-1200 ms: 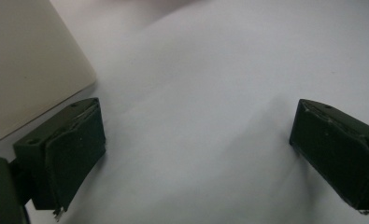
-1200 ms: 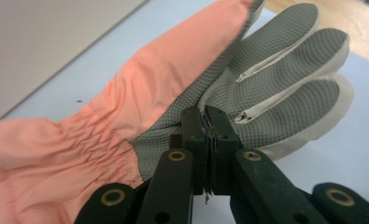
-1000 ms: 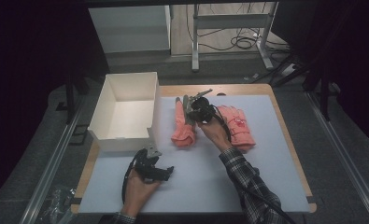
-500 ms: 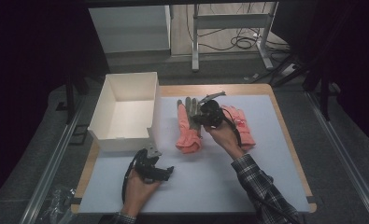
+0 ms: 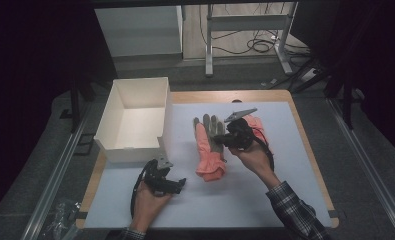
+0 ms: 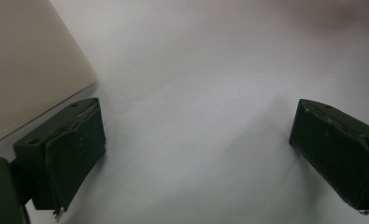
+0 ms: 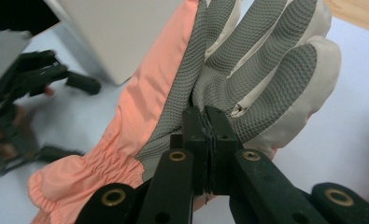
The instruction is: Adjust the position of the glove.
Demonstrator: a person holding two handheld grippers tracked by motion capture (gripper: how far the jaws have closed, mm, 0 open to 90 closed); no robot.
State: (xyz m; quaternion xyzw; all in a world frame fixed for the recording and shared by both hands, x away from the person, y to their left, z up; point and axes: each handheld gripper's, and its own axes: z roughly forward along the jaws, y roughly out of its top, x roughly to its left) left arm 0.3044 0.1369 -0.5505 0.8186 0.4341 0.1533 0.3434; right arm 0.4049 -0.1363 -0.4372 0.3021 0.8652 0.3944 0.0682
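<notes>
Between right gripper (image 7: 205, 140) jaws, pinched glove (image 7: 247, 70)

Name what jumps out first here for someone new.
The salmon-pink glove with its grey textured palm, pinched by the shut right gripper mid-table. Left of it stands an open white box, and near the table's front edge the left gripper rests with jaws wide apart. A second pink glove lies behind the right gripper.
</notes>
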